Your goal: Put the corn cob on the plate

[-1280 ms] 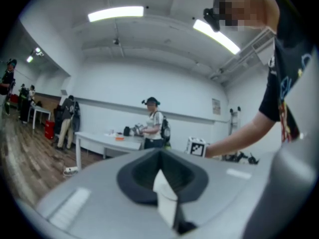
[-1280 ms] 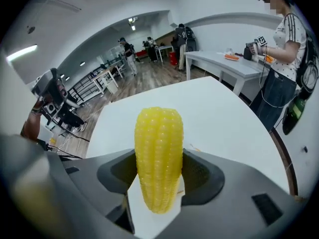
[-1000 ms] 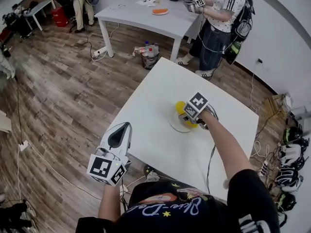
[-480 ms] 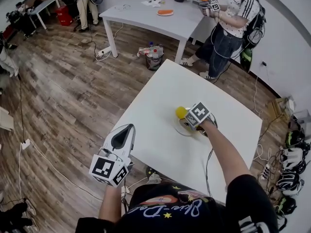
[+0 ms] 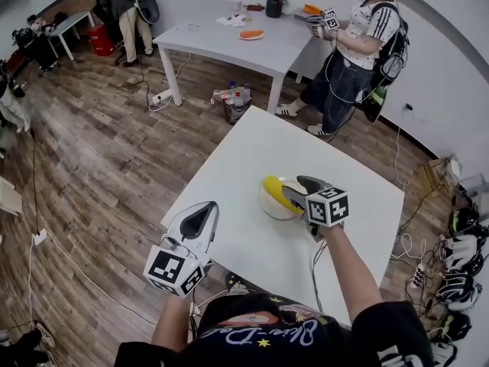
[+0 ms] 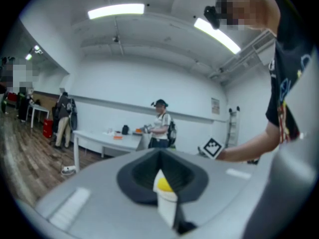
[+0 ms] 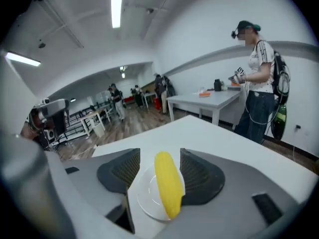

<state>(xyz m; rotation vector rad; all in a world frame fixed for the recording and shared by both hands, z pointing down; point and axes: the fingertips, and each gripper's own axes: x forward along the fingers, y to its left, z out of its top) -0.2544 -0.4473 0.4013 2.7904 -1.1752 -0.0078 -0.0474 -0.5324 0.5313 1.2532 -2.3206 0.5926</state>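
The yellow corn cob (image 5: 276,189) lies across the white plate (image 5: 267,207) in the middle of the white table (image 5: 244,147). My right gripper (image 5: 295,193) is open around the cob's near end. In the right gripper view the cob (image 7: 167,188) rests on the plate (image 7: 146,203). A gap shows at the left pad, and the right pad is close against the cob. My left gripper (image 5: 207,207) is shut and empty, off the table's near left corner. In the left gripper view, the cob (image 6: 163,184) shows as a small yellow patch past its tips (image 6: 160,156).
A second white table (image 5: 229,37) with small items stands at the back, where a person (image 5: 348,44) holds grippers. A bag (image 5: 233,96) sits on the wooden floor under it. Gear and cables (image 5: 458,258) lie along the right wall.
My right gripper has drawn back toward me and to the right, and its jaws have parted. The cob now lies on the plate. My left gripper has barely moved.
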